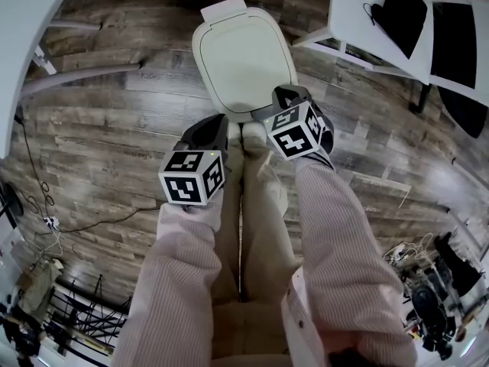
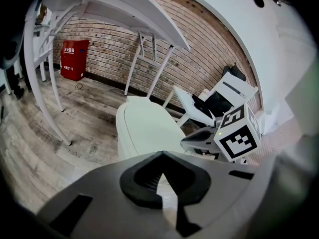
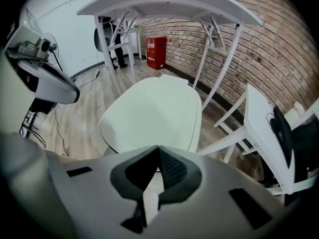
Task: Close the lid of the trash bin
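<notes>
A white trash bin stands on the wooden floor, and its flat lid lies down over the body. My right gripper hangs over the lid's near right edge; its jaws are shut with nothing between them. My left gripper hovers just in front of the bin's near left corner, apart from it. Its jaws meet at the tips and hold nothing. The left gripper view shows the bin ahead with the right gripper beside it.
The person's legs and shoes stand right against the bin's front. A white table with black items is at the right, another curved white table at the left. Cables trail on the floor; a red cabinet stands by the brick wall.
</notes>
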Tool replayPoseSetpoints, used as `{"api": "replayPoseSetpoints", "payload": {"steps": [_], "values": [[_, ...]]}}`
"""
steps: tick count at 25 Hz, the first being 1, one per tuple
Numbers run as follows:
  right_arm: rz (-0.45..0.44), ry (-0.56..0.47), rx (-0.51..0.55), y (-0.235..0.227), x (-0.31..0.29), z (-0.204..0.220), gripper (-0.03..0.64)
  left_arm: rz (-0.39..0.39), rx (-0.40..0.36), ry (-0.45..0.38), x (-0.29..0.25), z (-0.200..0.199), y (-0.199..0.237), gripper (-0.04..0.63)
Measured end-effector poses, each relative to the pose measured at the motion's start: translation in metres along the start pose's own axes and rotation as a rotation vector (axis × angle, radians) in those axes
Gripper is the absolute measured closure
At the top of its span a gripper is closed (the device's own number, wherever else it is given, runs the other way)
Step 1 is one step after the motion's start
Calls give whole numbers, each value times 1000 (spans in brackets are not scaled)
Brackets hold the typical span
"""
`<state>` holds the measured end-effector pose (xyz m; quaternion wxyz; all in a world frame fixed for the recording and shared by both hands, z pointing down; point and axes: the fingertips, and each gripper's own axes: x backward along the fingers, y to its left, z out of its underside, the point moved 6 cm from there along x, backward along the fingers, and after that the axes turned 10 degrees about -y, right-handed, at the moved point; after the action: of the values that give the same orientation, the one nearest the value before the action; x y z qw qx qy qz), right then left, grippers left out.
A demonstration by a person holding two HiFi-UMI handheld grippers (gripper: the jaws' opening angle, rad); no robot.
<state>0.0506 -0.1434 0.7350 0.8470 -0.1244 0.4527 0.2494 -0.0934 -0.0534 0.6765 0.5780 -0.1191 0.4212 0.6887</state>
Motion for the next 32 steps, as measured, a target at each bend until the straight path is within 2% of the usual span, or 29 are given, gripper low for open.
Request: {"api": "replayPoseSetpoints", "payload": {"steps": [6,9,14,22,32], "values": [[-14,4,-36,-2,0,-1,612,-7,5,-4,4,-2,1,601],[-43,-11,-70,-2,8,-2,612,-3,4,-40,13,-11,-2,601],[-40,-160,-189,-4,35,-18,612,-2,0,-106,33,-32,-8,601],[-54,-302,-246,1,107,-63,612,9,-26,-200,76,-78,-26,601],[8,-493,-320,-7,184,-118,612,47,-70,-322,127,-133,-64,601]]}}
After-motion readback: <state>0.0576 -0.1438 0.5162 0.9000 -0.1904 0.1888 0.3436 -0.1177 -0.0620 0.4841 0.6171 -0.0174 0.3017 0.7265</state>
